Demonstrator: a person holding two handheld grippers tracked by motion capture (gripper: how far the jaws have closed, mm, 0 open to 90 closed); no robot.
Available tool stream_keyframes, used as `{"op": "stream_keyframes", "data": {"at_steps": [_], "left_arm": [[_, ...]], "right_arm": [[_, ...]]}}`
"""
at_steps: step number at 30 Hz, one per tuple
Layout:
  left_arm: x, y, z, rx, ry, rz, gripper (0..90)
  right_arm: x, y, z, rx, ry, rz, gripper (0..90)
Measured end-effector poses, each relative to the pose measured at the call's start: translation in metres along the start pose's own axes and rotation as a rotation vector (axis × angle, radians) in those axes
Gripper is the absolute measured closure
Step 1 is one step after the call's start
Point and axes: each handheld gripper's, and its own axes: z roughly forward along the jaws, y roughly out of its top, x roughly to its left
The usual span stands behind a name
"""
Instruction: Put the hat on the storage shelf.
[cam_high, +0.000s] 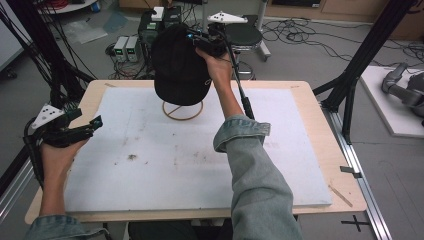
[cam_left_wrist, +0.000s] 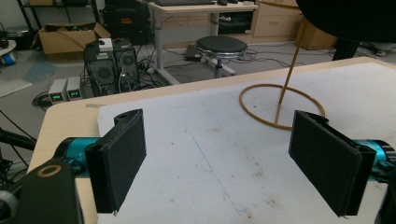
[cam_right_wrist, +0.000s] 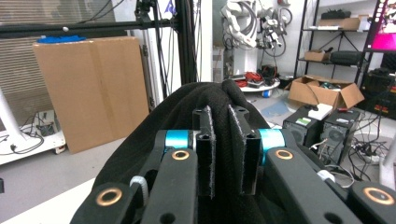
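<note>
My bench (cam_high: 310, 107) carries a white, scuffed mat (cam_high: 200, 165) with a thin brass-coloured wire stand (cam_high: 183, 110) at its far middle: a flat ring and a slim upright rod. The black cap (cam_high: 177, 65), soft woven cloth, hangs directly over that stand, brim low. My right tongs (cam_high: 210, 42) are clamped on a fold of its crown, so that hand is the nearer. My left tongs (cam_high: 97, 121) wait gaping and empty at the bench's left edge, well apart.
</note>
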Motion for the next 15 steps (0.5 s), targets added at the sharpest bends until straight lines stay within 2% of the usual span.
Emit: {"op": "stream_keyframes", "data": {"at_steps": [9,15], "left_arm": [[0.000,0.000,0.000,0.000,0.000,-0.001,19.2],[-0.001,0.000,0.001,0.003,-0.002,0.005,19.2]], "right_arm": [[0.001,-0.006,0.011,0.035,-0.024,0.005,81.9],[0.003,-0.010,0.016,0.049,-0.049,-0.009,81.3]]}}
